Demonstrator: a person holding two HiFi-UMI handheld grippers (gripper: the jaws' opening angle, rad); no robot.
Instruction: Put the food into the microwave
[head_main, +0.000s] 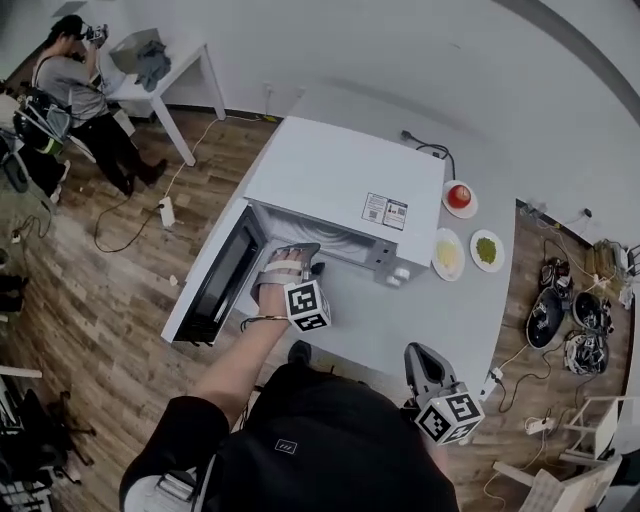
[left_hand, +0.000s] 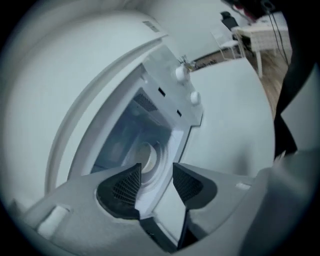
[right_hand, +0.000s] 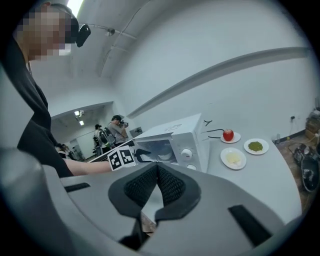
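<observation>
Left gripper at mouth of open microwave, jaws spread, nothing between them; pale round dish inside cavity. Right gripper held back near person's body, jaws clenched, empty. Food plates on table beside microwave — red item, yellow, green.

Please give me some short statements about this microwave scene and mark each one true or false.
1. The microwave door stands open. True.
2. The left gripper holds a plate. False: its jaws stand apart, nothing between them.
3. Three plates of food sit on the table beside the microwave. True.
4. The right gripper is wide open. False: its jaws are together, empty.
5. The red food is inside the microwave. False: it sits on a plate outside.
</observation>
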